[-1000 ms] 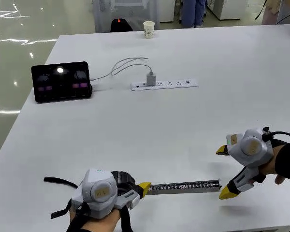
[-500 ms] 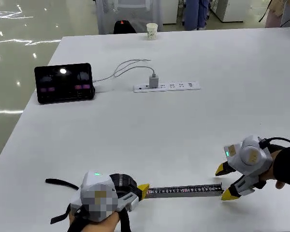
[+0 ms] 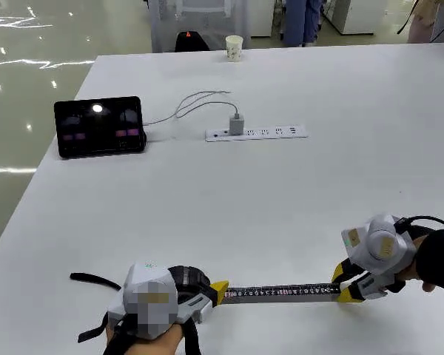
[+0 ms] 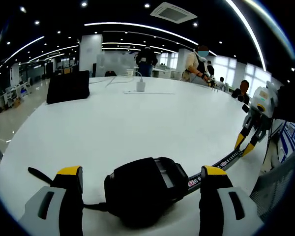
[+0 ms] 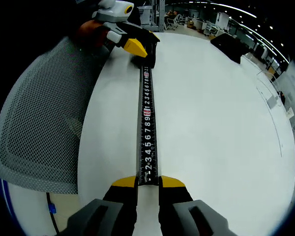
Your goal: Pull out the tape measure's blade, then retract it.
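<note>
Firmly, the left hand-held gripper (image 4: 141,171) clasps the tape measure (image 4: 145,196); the right hand-held gripper (image 5: 148,181) pinches the extended blade (image 5: 147,123) at its tip.

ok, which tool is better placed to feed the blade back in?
Right. The right tool is pinched on the blade tip and can walk it back toward the case; the left tool sits around the case, likely steadying it.
</note>
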{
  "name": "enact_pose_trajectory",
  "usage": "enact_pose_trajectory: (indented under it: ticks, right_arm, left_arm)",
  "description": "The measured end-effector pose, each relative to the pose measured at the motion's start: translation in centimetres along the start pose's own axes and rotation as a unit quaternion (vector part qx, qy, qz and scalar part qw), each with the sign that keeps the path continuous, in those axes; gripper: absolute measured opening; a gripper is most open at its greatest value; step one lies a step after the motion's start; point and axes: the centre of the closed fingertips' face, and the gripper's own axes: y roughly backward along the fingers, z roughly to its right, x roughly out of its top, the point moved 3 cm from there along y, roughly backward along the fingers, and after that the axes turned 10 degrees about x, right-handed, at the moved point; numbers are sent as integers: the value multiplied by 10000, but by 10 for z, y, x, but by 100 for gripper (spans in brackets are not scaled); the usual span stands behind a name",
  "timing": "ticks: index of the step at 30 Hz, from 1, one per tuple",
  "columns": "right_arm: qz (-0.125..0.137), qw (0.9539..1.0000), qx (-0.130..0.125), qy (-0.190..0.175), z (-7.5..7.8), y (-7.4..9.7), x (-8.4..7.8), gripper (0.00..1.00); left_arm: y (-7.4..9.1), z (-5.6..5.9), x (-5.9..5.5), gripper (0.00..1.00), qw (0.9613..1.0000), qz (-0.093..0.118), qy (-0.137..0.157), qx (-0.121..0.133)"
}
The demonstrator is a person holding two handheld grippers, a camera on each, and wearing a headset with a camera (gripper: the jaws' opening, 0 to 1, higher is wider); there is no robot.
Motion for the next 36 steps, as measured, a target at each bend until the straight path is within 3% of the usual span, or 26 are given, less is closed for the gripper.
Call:
enact_pose_trajectory:
  ticks: [9,13,25,27,36]
  right_arm:
    - [-74,10000,-36,29,1,0,0,12]
    - [-132,9999,-68,23,1,0,0,12]
    - [-79,9996,-102,-261,3,0,0,12]
    - [-77,9995,-103,-289,4,0,0,12]
    - [-49,9991,-133,-407,4,-1,-1,11]
  left_arm:
    - [0,-1,-3,91,9999,-114,10,21]
    - [1,0,-8,81,9994,-326,115,-34]
    - [1,3,-8,68,9985,-488,229,-51]
    - [2,7,-10,63,9976,-604,286,-163]
    - [3,5,-10,62,9975,-666,238,-66]
